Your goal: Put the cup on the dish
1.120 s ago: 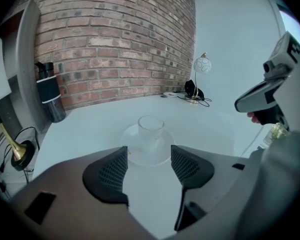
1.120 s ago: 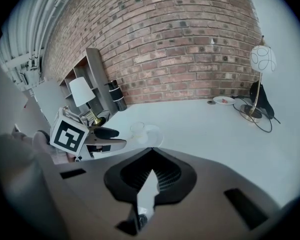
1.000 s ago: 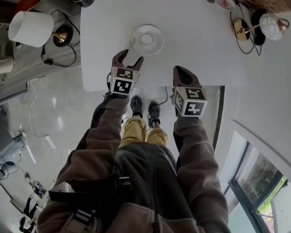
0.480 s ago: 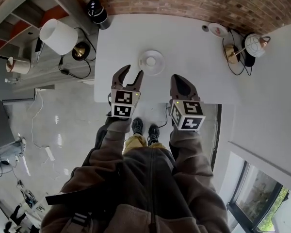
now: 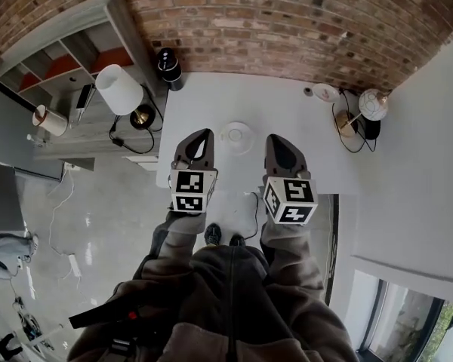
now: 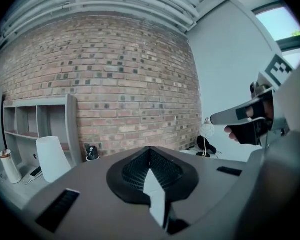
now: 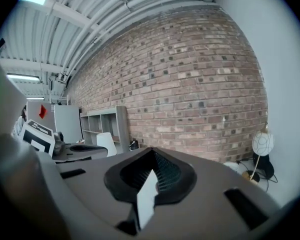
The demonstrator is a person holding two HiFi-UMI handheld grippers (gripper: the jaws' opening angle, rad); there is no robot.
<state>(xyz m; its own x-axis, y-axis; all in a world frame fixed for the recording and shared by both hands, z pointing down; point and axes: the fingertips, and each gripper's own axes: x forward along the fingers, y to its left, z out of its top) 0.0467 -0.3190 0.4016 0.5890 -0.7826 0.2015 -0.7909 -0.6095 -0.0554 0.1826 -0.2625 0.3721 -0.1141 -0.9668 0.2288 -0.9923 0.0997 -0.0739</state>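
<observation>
Head view: saw white dish point(image 5: 247, 144) on white table point(image 5: 287, 104), cup point(image 5: 236, 136) apparently at its centre, just beyond left gripper point(image 5: 201, 137) and right gripper point(image 5: 276, 142). Left gripper view: found jaws just closed, pressed together on nothing. Right gripper view: found jaws pressed together too, empty.

I read left gripper point(image 5: 202, 136): jaws have just been closing, pads together, nothing between | right gripper point(image 5: 276, 140): jaws together, nothing held | both side by side, apart, pointing far, tipped slightly down | left arm point(image 5: 172, 236) and right arm point(image 5: 291, 240): sleeved, reaching forward from the torso
</observation>
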